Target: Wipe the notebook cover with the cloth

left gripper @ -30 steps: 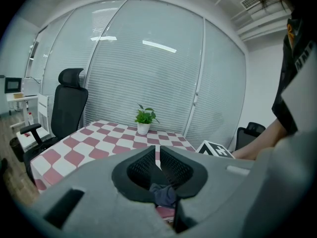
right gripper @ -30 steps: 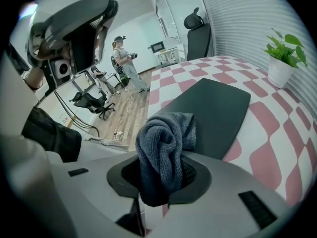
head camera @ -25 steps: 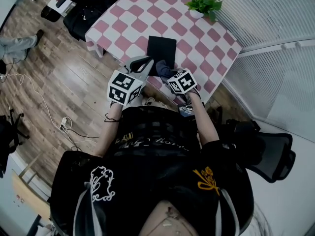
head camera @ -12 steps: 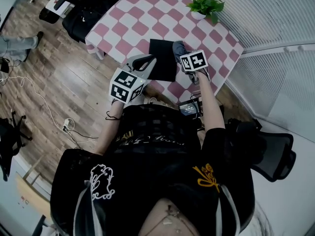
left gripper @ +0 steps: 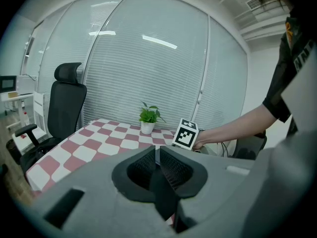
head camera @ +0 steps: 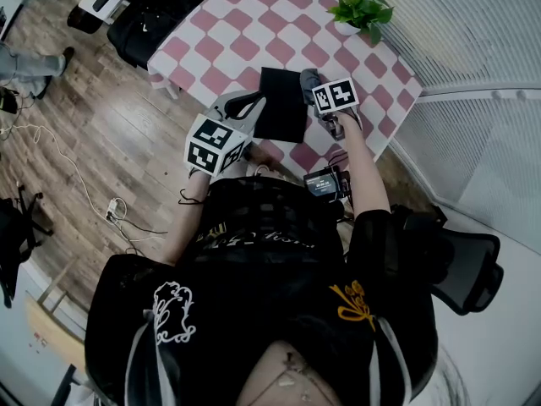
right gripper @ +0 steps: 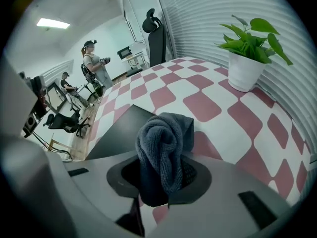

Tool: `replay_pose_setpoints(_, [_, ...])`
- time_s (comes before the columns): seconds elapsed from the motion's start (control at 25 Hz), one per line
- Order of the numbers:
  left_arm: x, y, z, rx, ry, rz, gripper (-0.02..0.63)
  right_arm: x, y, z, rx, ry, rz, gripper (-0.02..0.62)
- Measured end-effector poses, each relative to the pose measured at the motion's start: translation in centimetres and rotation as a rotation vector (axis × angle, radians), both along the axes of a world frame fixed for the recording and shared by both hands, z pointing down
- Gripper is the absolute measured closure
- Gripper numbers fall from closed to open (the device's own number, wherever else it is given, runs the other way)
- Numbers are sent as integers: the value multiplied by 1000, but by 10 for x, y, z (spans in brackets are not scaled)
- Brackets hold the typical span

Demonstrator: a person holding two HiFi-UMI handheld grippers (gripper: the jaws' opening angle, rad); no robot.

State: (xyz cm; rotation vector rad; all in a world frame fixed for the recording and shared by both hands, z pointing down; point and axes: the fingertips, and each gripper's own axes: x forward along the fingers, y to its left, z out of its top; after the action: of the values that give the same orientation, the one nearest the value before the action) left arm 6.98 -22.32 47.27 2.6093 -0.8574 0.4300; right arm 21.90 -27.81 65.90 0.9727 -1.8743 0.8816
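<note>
A black notebook (head camera: 281, 104) lies flat on the pink-and-white checked table (head camera: 254, 24), near its front edge. My right gripper (head camera: 313, 88) is shut on a bunched grey cloth (head camera: 308, 79) just past the notebook's far right corner. In the right gripper view the cloth (right gripper: 165, 145) bulges up out of the jaws of the right gripper (right gripper: 166, 180), with the notebook (right gripper: 123, 131) to its left. My left gripper (head camera: 252, 102) hovers at the notebook's left edge. In its own view the left gripper (left gripper: 157, 155) is shut with nothing in it.
A potted green plant (head camera: 362, 11) stands at the table's far right corner, also visible as the plant (right gripper: 249, 48) close ahead of the right gripper. A black office chair (head camera: 148, 15) is left of the table. People (right gripper: 95, 66) stand farther back in the room.
My right gripper carried the cloth from the notebook's near edge across to its far right corner, then slowed. The left gripper has hardly moved.
</note>
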Motion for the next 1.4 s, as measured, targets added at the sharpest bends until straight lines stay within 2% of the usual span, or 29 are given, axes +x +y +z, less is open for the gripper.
replay_pose_setpoints(0.16, [-1, -4, 1, -2, 3, -3, 583, 0, 4, 1, -5, -10, 13, 505])
replay_pose_setpoints(0.48, [5, 4, -1, 0, 9, 15, 583, -6, 40, 0, -3, -6, -20, 505])
replay_pose_setpoints(0.92, [11, 17, -3, 8, 6, 15, 583, -14, 98, 0, -28, -88, 4, 505])
replay_pose_setpoints(1.4, [24, 45, -3, 12, 11, 20, 583, -22, 145, 1, -29, -100, -16, 505])
